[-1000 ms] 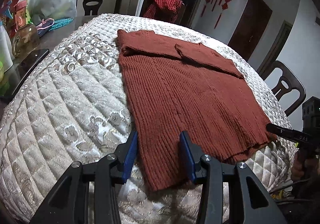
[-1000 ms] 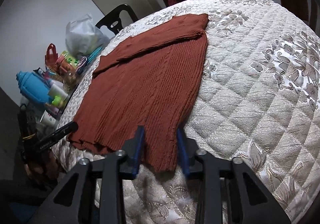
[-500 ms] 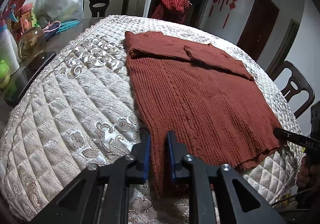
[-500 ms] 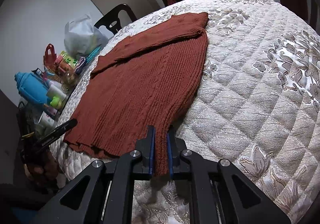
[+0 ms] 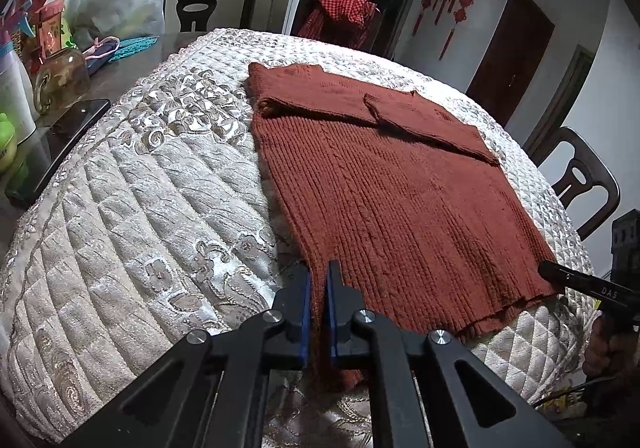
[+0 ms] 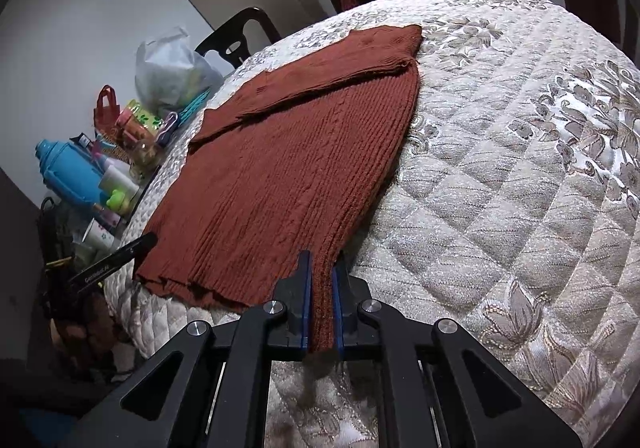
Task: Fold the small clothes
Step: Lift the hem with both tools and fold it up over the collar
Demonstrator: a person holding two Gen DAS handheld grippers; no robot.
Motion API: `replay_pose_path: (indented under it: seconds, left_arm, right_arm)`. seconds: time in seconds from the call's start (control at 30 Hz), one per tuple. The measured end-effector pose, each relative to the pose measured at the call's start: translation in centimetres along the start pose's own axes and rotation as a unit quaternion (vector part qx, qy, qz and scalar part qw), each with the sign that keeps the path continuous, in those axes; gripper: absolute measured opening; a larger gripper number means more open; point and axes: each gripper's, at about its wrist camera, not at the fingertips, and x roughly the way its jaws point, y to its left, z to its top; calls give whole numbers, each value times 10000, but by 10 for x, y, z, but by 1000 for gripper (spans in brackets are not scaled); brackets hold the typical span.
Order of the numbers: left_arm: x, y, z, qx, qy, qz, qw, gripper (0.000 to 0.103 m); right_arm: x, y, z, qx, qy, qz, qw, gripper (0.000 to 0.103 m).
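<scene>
Your left gripper (image 5: 319, 280) and right gripper (image 6: 321, 268) each have jaws clamped on the sweater's (image 5: 392, 200) near hem corners.

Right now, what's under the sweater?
The sweater lies flat on a quilted cover, visible all round it. The cover beneath the knit is hidden. Left gripper and right gripper each pinch a hem corner at the cover's near edge.
</scene>
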Motion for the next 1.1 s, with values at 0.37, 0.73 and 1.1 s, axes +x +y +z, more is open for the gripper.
replay_pose_path:
  seconds: [0.37,0.73,1.1]
  left_arm:
    - [-27,18,4,-285,-269,-435,9983,8]
    - [-50,18,46,-297,-895,-960,9909,8]
    - [-9,16,141,-346,-1067,-856,9900,8]
  right_arm:
    - [-22,2,-2,52,-187,433,9989,8]
    - [-46,16,26,-46,-760,957,9925,8]
    - [-27,6,120,41,-1146,1047,9879,8]
